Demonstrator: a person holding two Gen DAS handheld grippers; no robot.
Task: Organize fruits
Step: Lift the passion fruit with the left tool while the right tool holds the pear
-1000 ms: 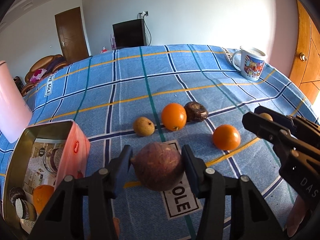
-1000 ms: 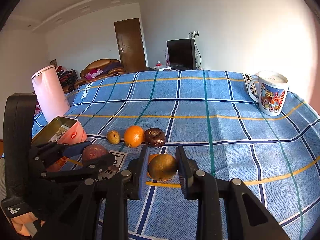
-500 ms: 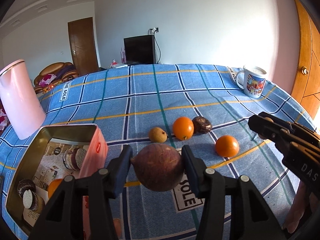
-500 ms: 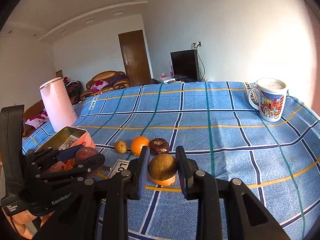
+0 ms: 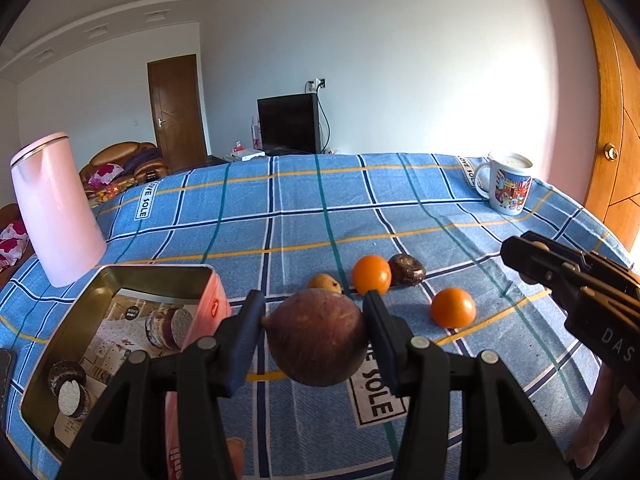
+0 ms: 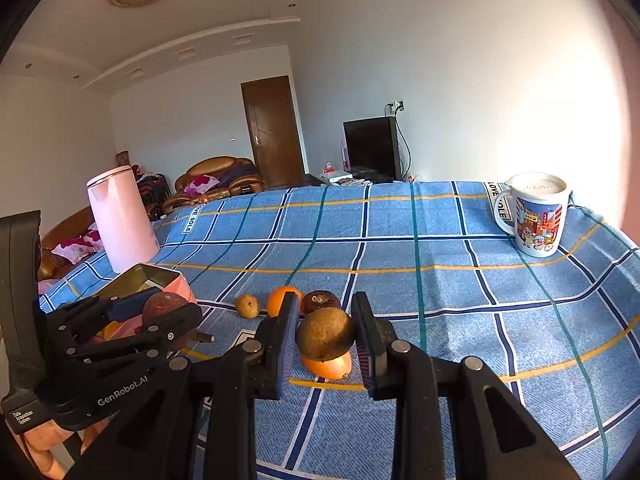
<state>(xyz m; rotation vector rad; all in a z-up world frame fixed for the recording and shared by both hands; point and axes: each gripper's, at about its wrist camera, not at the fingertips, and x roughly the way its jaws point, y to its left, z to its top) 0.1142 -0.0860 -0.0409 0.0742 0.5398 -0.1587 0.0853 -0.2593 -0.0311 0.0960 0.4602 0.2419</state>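
At far left, the open tin [image 5: 120, 280] is sitting on the blue checked cloth [image 5: 400, 216]. My left gripper [image 5: 316, 336] is pinching a reddish-brown fruit [image 5: 316, 336] above the cloth beside the tin. My right gripper [image 6: 325, 336] is clamping a brownish-green fruit [image 6: 325, 334] above an orange [image 6: 328, 366].

- Left tool [image 5: 314, 338] now raised higher above the desk [image 5: 400, 216], with the reddish-brown fruit [image 5: 316, 338].
- Right tool [image 6: 325, 338] also lifted, with the brown-green fruit [image 6: 325, 334].

Left hand-held gripper [image 5: 315, 338] grips a reddish-brown fruit [image 5: 316, 338] beside the tin [image 5: 120, 280]
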